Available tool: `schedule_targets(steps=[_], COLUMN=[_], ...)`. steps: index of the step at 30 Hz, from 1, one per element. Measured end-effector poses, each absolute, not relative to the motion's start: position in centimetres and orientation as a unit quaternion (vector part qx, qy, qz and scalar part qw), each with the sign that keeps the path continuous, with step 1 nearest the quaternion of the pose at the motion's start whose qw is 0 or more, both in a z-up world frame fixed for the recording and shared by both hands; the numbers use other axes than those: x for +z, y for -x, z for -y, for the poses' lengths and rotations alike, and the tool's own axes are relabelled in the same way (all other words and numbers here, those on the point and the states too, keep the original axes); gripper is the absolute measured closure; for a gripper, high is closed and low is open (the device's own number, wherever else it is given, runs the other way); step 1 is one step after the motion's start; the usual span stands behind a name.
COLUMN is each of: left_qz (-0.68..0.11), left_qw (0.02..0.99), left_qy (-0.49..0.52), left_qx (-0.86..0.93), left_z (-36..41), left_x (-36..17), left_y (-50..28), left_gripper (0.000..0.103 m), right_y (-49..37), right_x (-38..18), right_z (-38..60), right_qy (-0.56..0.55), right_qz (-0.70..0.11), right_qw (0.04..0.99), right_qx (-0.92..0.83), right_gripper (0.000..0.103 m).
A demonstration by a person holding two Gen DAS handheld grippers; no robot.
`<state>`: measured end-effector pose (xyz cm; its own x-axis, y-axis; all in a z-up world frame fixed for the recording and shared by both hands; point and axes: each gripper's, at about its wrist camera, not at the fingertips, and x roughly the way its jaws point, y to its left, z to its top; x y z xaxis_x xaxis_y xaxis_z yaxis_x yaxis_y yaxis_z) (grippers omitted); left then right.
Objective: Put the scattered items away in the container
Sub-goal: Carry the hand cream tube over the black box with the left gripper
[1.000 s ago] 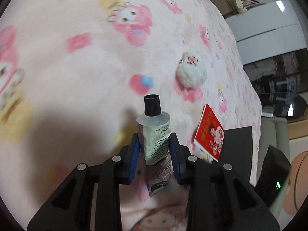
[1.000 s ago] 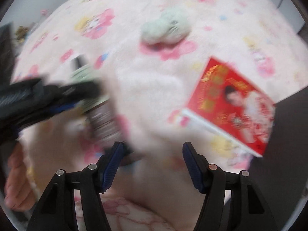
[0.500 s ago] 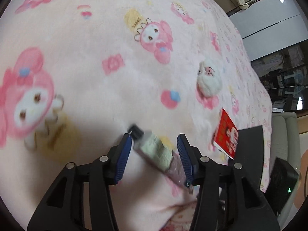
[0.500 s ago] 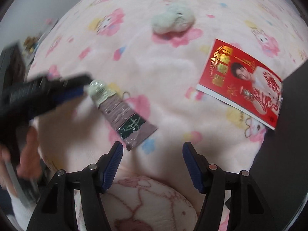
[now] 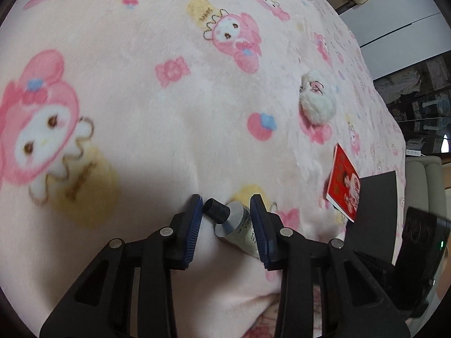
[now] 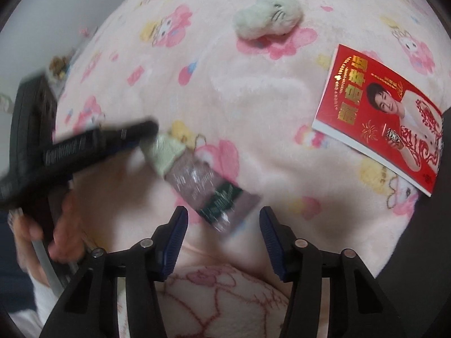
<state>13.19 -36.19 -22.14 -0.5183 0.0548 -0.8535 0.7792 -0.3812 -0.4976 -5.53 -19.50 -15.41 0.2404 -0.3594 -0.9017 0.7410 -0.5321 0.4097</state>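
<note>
A pale green tube (image 5: 236, 222) with a black cap lies slantwise on the pink cartoon blanket (image 5: 141, 112). My left gripper (image 5: 226, 201) is closing on it, with the cap against one pad and the body against the other. In the right wrist view the tube (image 6: 197, 180) and the left gripper (image 6: 98, 143) are blurred. My right gripper (image 6: 223, 212) is closing too, and the tube's crimped tail sits just between its fingertips, untouched. A white plush toy (image 5: 317, 101) (image 6: 267, 17) and a red booklet (image 5: 344, 183) (image 6: 377, 138) lie farther off on the blanket.
A black flat-sided box (image 5: 375, 211) stands at the blanket's right, beside the booklet, and its dark edge (image 6: 446, 169) shows in the right wrist view. A person's hand (image 6: 59, 225) holds the left gripper's handle. A white wall and a grey sofa lie beyond.
A second ago the left gripper held the tube upright. It then let the tube down onto the blanket with jaws wide and has now closed on it again. The right jaws have narrowed.
</note>
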Motion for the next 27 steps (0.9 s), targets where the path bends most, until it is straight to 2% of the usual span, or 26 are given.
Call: schedule_targets(steps=[4, 9, 11, 23, 27], left_qz=[-0.501, -0.497, -0.499, -0.518, -0.491], left_qw=[0.241, 0.234, 0.222, 0.234, 0.231], left_qy=[-0.421, -0.43, -0.43, -0.411, -0.423], left_qx=[-0.717, -0.717, -0.718, -0.713, -0.726], left_z=[35.3, 35.7, 35.5, 36.7, 35.8], left_x=[-21.5, -22.5, -23.0, -24.8, -23.9], left_y=[-14.4, -14.5, -13.9, -13.3, -12.5], left_gripper=[0.068, 0.064, 0.061, 0.062, 0.062], right_y=[4.7, 3.8, 4.1, 5.3, 5.1], right_x=[-14.8, -19.9, -20.1, -21.9, -22.0], right_z=[17.1, 20.0, 20.1, 21.2, 21.6], right_qy=[-0.636, -0.676, -0.68, -0.703, -0.699], right_qz=[-0.109, -0.164, -0.152, -0.129, -0.139], right_qw=[0.459, 0.424, 0.426, 0.434, 0.445], right_qx=[-0.611, -0.58, -0.577, -0.549, -0.542], right_gripper=[0.055, 0.052, 0.052, 0.051, 0.051])
